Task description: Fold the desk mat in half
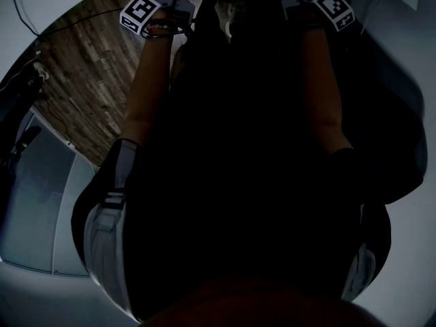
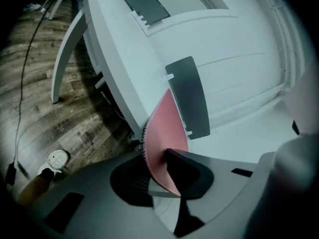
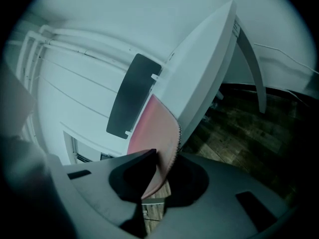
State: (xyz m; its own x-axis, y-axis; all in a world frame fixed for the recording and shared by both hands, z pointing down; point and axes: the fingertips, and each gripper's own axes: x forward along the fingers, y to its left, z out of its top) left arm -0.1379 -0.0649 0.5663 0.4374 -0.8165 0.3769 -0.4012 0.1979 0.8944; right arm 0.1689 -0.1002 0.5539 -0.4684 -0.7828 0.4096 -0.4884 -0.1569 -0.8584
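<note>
The desk mat [image 2: 162, 133] is pink with a ribbed dark underside, and its edge hangs off the white desk [image 2: 119, 49]. In the left gripper view, my left gripper [image 2: 160, 177] is shut on that edge, with the mat pinched between the jaws. The right gripper view shows the mat [image 3: 155, 131] curling down over the desk edge [image 3: 199, 68] into my right gripper [image 3: 157, 177], which is also shut on it. The head view is dark. It shows only both forearms reaching away and the marker cubes [image 1: 141, 12] [image 1: 334, 7]; the jaws and mat are hidden there.
A dark grey flat panel [image 2: 188, 96] [image 3: 130, 96] lies on the desk beside the mat. Wood floor [image 2: 40, 83] [image 3: 239, 133] lies below the desk edge, with a white shoe [image 2: 57, 159] and a thin cable [image 2: 27, 63]. A desk leg [image 3: 251, 68] slants down.
</note>
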